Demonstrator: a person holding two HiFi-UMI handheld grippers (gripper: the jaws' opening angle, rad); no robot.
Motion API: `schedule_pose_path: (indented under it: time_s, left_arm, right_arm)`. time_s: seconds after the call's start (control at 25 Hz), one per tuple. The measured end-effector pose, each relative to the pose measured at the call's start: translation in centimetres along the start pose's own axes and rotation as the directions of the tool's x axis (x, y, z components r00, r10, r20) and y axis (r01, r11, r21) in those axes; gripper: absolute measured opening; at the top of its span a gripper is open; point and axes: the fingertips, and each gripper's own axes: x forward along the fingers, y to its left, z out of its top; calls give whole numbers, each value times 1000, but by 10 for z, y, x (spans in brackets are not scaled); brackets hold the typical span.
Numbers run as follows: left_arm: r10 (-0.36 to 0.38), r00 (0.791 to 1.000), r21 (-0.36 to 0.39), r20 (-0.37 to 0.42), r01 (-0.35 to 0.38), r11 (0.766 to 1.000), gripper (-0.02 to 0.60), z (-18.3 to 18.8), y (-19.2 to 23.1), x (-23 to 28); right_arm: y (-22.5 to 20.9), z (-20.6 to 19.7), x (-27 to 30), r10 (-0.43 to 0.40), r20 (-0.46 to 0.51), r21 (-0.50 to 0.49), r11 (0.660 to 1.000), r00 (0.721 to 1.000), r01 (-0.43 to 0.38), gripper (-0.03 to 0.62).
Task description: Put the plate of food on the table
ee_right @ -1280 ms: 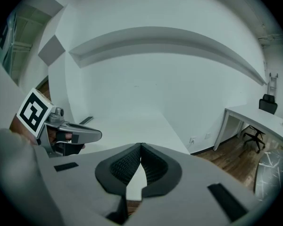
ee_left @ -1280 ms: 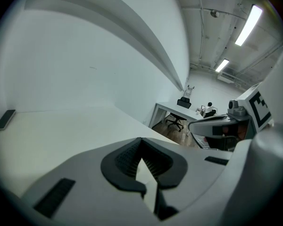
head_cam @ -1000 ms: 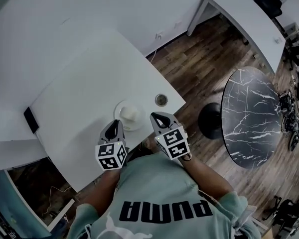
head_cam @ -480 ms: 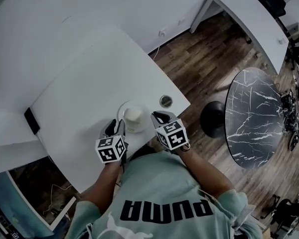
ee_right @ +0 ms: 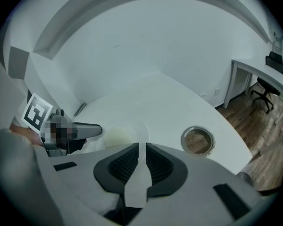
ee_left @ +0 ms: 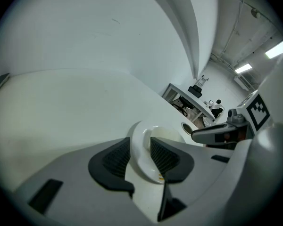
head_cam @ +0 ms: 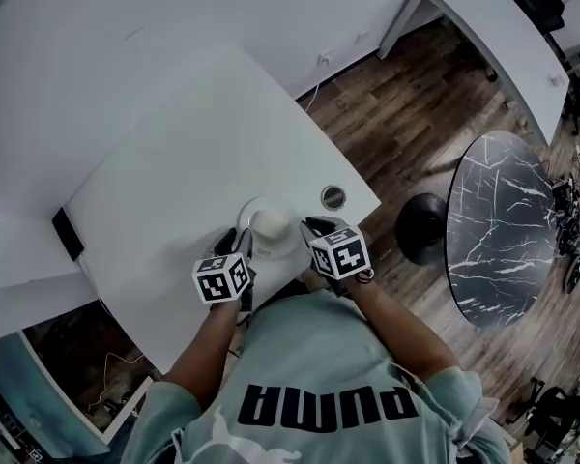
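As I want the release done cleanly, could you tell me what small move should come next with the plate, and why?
Probably open the right gripper: its jaws look closed on the rim of the plate, while the left gripper has just been opening its jaws, which stand wide around it. The plate appears to rest on the table.

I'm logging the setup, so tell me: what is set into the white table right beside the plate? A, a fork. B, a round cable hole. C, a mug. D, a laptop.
B: a round cable hole with a metal ring is set into the white table close to the plate. It shows in both the head view and the right gripper view.
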Motion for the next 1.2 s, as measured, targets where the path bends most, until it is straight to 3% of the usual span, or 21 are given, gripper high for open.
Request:
schedule_pose_path:
  time_s: [0.52,0.92,1.2]
  left_arm:
    - [-63,995,-66,-82,57,996,127,-13,1,14]
    - [-50,997,-114,-60,43,993,108,-8,10,17]
    - [-34,998,-106,-51,28,994,86,-5,13,20]
  right_arm:
    - [2,-21,16,41,-82,125,992,996,-31,38]
    - [0,-17,23,83,-36,290,954,996,-69,38]
    - [-6,-15,21,50,-11,295,954,999,-45,59]
